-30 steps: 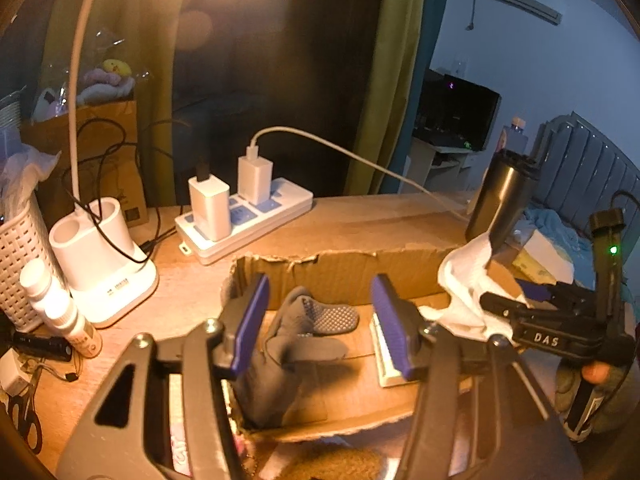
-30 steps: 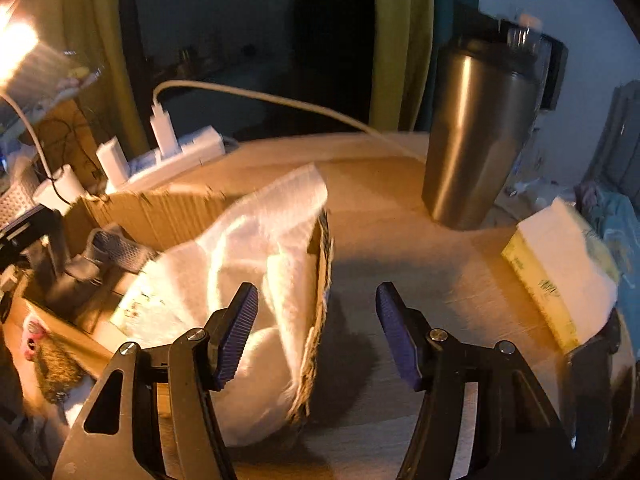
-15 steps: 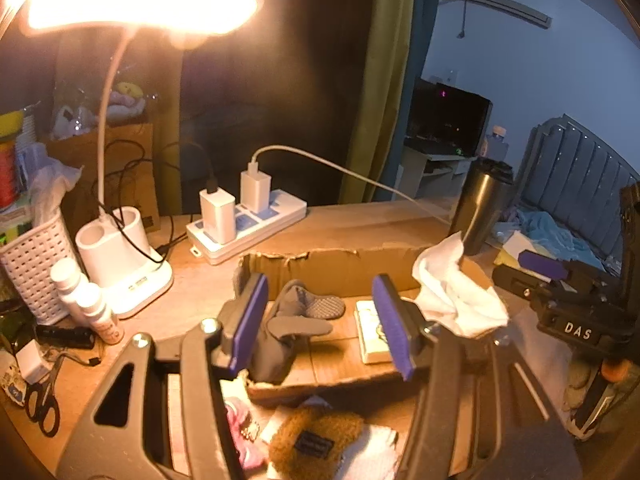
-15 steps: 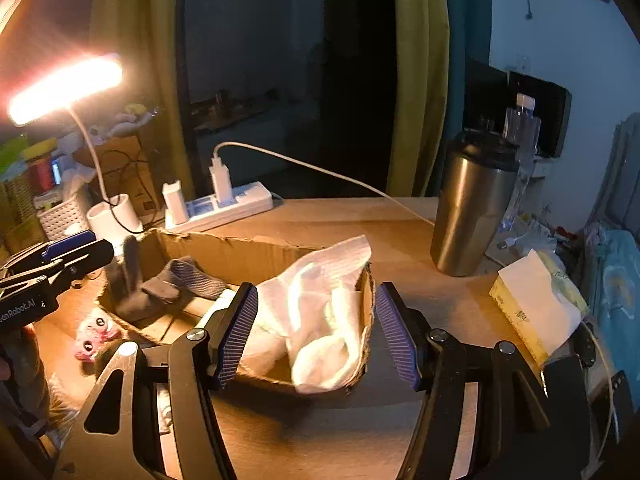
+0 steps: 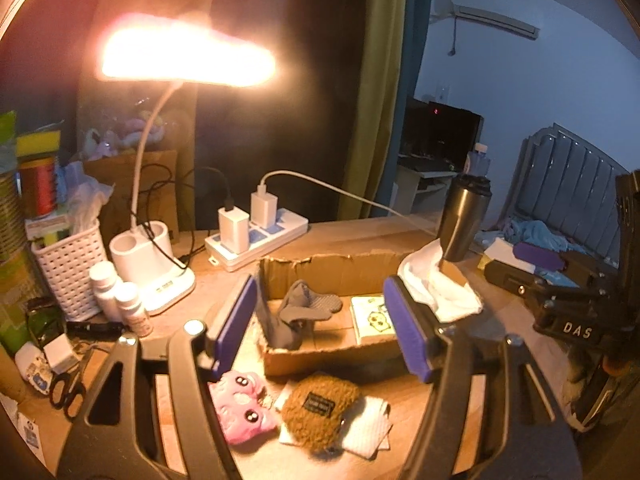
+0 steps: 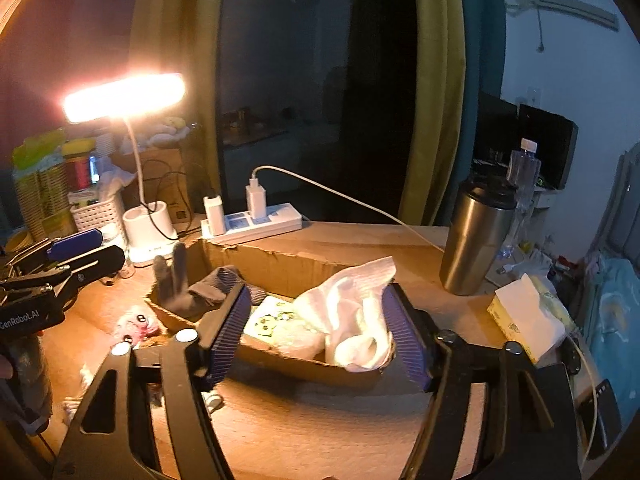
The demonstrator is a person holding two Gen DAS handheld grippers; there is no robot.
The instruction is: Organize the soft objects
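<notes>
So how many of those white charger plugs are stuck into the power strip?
2. A wider one sits nearer the lamp, with a dark cable above it; a taller one stands beside it, its white cable trailing toward the steel tumbler. Other sockets look unused.

A cluttered bedroom at night, seen from a wooden tabletop (image 5: 360,236) lit by a glowing desk lamp (image 5: 188,58) at 11 o'clock. A padded grey headboard (image 5: 576,184) and rumpled blue bedding (image 5: 536,234) sit at 3 o'clock, with a wall-mounted air conditioner (image 5: 496,20) at 1 o'clock above a dark monitor (image 5: 444,132) on a small white stand. Olive curtains (image 6: 432,92) frame a black window at 12 o'clock. Household odds and ends crowd the surface: a power strip (image 5: 260,236) with chargers, a steel tumbler (image 6: 476,240), a tissue pack (image 6: 528,316), scissors (image 5: 68,388) and a white woven basket (image 5: 68,272) at 9 o'clock.
</notes>
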